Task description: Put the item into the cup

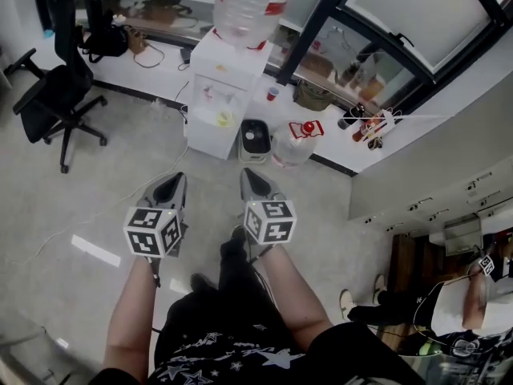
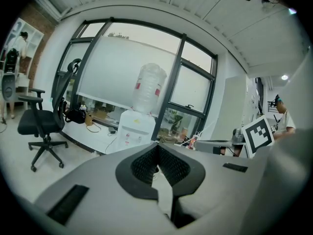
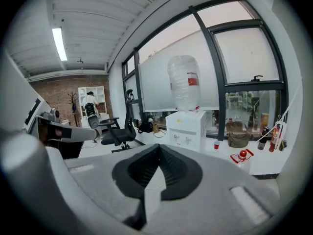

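Observation:
My left gripper (image 1: 170,184) and right gripper (image 1: 255,181) are held side by side above the floor, both pointing towards a white water dispenser (image 1: 228,87). Both are shut with nothing between the jaws; the dark pads meet in the left gripper view (image 2: 157,148) and in the right gripper view (image 3: 159,148). A small red cup (image 1: 273,93) stands on the white ledge just right of the dispenser, and it also shows in the right gripper view as the red cup (image 3: 216,145). No item to put in it can be told apart.
A black office chair (image 1: 60,95) stands at the left. A black bin (image 1: 255,139) and a clear jug with a red cap (image 1: 296,143) sit on the floor by the dispenser. Bottles (image 1: 365,123) crowd the ledge at right. The person's legs are below the grippers.

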Demonstrator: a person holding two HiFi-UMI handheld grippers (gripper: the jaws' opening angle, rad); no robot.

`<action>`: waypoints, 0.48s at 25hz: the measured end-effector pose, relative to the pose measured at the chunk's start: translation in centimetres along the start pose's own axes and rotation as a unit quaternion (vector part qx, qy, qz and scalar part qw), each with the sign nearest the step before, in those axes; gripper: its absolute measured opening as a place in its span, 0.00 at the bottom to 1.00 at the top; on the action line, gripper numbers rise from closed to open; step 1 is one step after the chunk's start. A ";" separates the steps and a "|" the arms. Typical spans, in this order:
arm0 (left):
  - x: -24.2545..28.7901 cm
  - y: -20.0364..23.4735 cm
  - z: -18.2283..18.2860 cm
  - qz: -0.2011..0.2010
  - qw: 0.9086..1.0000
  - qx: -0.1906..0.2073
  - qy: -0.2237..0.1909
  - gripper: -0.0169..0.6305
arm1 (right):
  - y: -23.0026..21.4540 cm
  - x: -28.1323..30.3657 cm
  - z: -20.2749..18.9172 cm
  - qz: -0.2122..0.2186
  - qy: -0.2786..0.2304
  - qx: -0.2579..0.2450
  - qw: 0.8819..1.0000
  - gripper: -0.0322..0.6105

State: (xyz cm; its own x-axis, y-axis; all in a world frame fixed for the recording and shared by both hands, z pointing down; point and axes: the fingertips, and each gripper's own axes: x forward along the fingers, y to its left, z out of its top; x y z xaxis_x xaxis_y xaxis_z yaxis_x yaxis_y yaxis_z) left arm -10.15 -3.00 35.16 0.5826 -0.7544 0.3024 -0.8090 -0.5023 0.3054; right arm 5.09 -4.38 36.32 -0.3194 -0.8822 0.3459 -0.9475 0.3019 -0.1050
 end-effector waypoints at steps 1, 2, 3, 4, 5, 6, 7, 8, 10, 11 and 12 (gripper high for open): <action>-0.4 -0.1 0.1 0.001 1.000 0.000 -0.003 0.01 | 0.3 -0.3 0.1 0.001 -0.001 -0.003 1.000 0.05; -0.8 -0.3 0.1 0.001 1.000 0.000 -0.005 0.01 | 0.6 -0.5 0.1 0.004 -0.001 -0.008 1.000 0.05; -1.1 -0.4 0.2 0.001 1.000 -0.001 -0.007 0.01 | 0.9 -0.8 0.1 0.007 0.000 -0.013 1.000 0.05; -1.4 -0.6 0.1 0.001 1.000 -0.001 -0.008 0.01 | 1.2 -1.0 0.1 0.010 0.002 -0.019 1.000 0.05; -1.6 -0.8 0.2 0.000 1.000 -0.002 -0.009 0.01 | 1.4 -1.3 0.1 0.013 0.002 -0.023 1.000 0.05; -1.8 -1.0 0.2 -0.001 1.000 -0.003 -0.010 0.01 | 1.5 -1.6 0.1 0.015 0.001 -0.025 1.000 0.05; -1.9 -1.2 0.2 -0.002 1.000 -0.004 -0.011 0.01 | 1.6 -1.8 0.2 0.017 -0.001 -0.024 1.000 0.05; -2.0 -1.4 0.3 -0.003 1.000 -0.003 -0.012 0.01 | 1.6 -2.1 0.3 0.017 -0.004 -0.023 1.000 0.05; -2.2 -1.8 0.3 -0.005 1.000 -0.001 -0.013 0.01 | 1.6 -2.6 0.2 0.016 -0.008 -0.022 1.000 0.05; -2.3 -2.0 0.3 -0.005 1.000 0.000 -0.013 0.01 | 1.5 -2.8 0.2 0.015 -0.009 -0.022 1.000 0.05; -2.3 -2.2 0.3 -0.006 1.000 0.002 -0.014 0.01 | 1.5 -3.0 0.1 0.014 -0.009 -0.022 1.000 0.05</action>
